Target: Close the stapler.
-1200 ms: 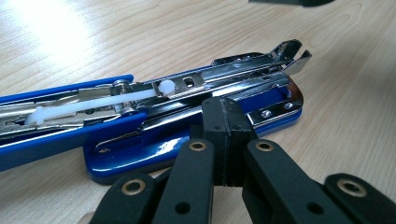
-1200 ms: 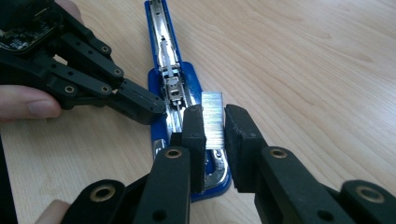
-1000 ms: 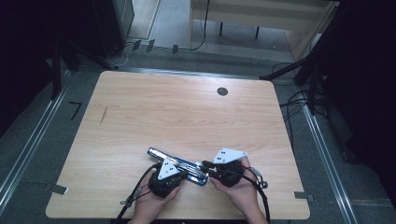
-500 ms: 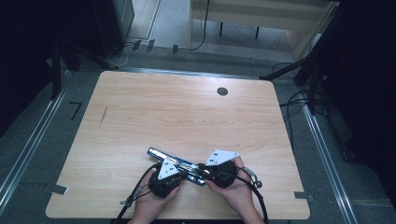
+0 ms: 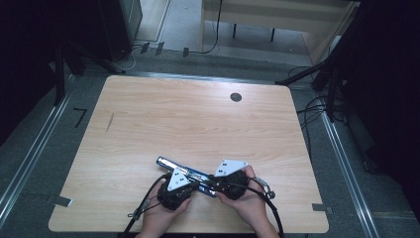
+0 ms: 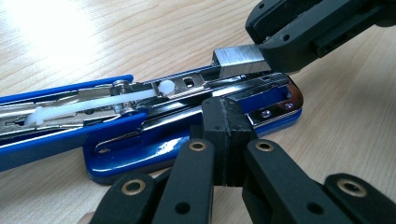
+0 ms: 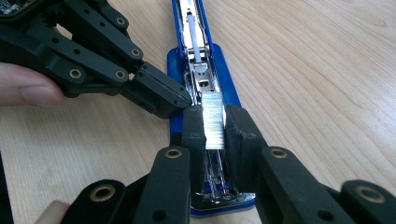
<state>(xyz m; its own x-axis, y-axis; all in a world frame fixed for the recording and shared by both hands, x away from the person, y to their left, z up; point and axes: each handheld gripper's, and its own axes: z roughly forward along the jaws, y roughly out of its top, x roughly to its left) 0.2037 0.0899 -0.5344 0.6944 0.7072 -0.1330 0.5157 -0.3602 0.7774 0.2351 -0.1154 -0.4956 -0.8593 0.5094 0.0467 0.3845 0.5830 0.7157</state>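
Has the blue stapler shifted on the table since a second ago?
No. In the high view the stapler lies at the same angle and spot relative to the table's front edge, with the left gripper pressed on its base.

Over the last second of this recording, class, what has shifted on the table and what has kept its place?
The right gripper, shut on a silver staple strip, edged slightly left toward the opened blue stapler. The left gripper stayed shut against the stapler's base; the stapler kept its place.

Blue stapler (image 5: 185, 172) lies flat on worktop, opened w/ chrome tray exposed; silver staple strip (image 7: 213, 120) sits over tray.
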